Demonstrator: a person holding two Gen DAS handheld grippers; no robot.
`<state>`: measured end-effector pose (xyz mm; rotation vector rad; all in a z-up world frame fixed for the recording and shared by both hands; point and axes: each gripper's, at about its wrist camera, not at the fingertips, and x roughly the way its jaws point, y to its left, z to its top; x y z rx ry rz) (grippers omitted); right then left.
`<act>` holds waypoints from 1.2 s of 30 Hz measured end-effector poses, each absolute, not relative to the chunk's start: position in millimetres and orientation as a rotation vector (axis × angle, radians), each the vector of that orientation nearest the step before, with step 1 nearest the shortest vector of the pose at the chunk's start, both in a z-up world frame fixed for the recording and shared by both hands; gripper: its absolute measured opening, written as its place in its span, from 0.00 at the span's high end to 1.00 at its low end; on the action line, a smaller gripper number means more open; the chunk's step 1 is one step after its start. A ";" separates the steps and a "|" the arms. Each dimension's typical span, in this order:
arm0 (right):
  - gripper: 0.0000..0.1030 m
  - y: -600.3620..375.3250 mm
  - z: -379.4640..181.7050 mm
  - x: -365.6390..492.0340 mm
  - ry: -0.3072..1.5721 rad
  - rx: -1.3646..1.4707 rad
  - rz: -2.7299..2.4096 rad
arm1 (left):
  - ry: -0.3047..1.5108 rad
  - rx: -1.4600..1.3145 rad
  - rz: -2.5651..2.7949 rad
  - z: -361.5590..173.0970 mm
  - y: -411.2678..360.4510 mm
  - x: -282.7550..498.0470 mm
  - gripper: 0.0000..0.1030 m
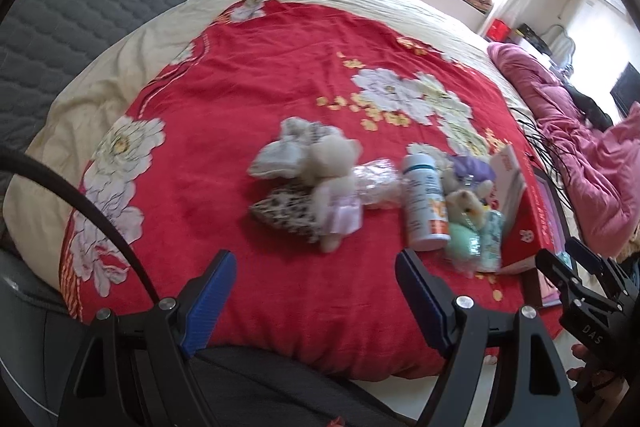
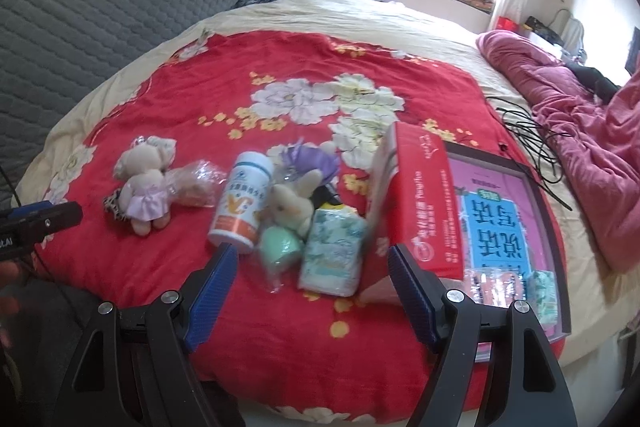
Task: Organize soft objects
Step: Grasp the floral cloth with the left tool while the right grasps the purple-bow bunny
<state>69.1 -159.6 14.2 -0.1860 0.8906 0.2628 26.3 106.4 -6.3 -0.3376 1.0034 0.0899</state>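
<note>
Soft toys lie in a loose cluster on the red flowered bedspread (image 2: pixel 280 75), mixed with harder things, and that mix is what we have to sort. The plush bear in a pink dress (image 2: pixel 145 183) lies on its back at the left of the cluster, resting partly on a leopard-print pouch (image 1: pixel 290 213), with a crinkled clear packet (image 2: pixel 196 183) touching its side. A white bottle (image 2: pixel 240 205) stands tilted between the bear and a second, smaller plush (image 2: pixel 294 205), which leans on a mint green soft piece (image 2: pixel 280 247) and a patterned tissue pack (image 2: pixel 334 253). Just right of these, a red box (image 2: pixel 420 203) props open against a framed tray (image 2: pixel 556 227) that holds a blue and pink book and more packets; we judge the tray to be the likely collecting place.

Our left gripper (image 1: pixel 316 291) hangs wide and empty in front of the bear, well short of it. Our right gripper (image 2: pixel 310 287) is equally wide and empty, with the tissue pack and green piece just ahead between its fingers but untouched. Nothing is lifted yet, so sorting has barely begun.
</note>
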 end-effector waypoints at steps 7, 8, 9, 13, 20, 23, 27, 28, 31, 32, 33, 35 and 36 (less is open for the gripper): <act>0.24 -153.7 5.2 72.2 0.910 -0.181 0.276 | 1.017 -0.360 0.093 -20.2 125.7 23.6 0.21; 0.24 -153.3 3.5 73.5 0.915 -0.182 0.275 | 1.016 -0.366 0.091 -21.1 127.2 24.2 0.21; 0.24 -153.0 2.0 74.5 0.919 -0.182 0.276 | 1.015 -0.368 0.092 -22.1 129.3 25.3 0.21; 0.24 -152.1 -2.3 79.4 0.929 -0.181 0.271 | 1.021 -0.387 0.094 -30.2 137.6 31.5 0.21; 0.24 -150.1 -11.2 87.5 0.950 -0.184 0.268 | 1.039 -0.447 0.081 -48.8 154.3 47.5 0.21; 0.24 -150.7 -13.7 91.7 0.955 -0.179 0.261 | 1.035 -0.464 0.072 -50.8 160.3 57.1 0.21; 0.24 -149.9 -15.2 98.1 0.958 -0.171 0.256 | 1.020 -0.443 0.079 -49.9 169.8 78.9 0.21; 0.24 -149.4 -15.6 99.2 0.960 -0.170 0.255 | 1.020 -0.437 0.081 -51.1 172.7 84.2 0.21; 0.24 -148.4 -16.8 101.5 0.964 -0.171 0.258 | 1.039 -0.409 0.056 -58.5 178.6 98.7 0.22; 0.24 -148.3 -17.5 102.3 0.965 -0.173 0.256 | 1.044 -0.406 0.042 -61.1 179.7 102.0 0.22; 0.24 -148.6 -18.9 103.5 0.968 -0.172 0.254 | 1.053 -0.406 0.023 -64.2 180.3 106.5 0.22; 0.24 -148.9 -22.1 106.1 0.976 -0.169 0.249 | 1.055 -0.389 -0.018 -66.4 177.2 113.5 0.22; 0.24 -149.2 -23.5 107.6 0.979 -0.169 0.246 | 1.053 -0.371 -0.029 -67.4 174.1 117.5 0.22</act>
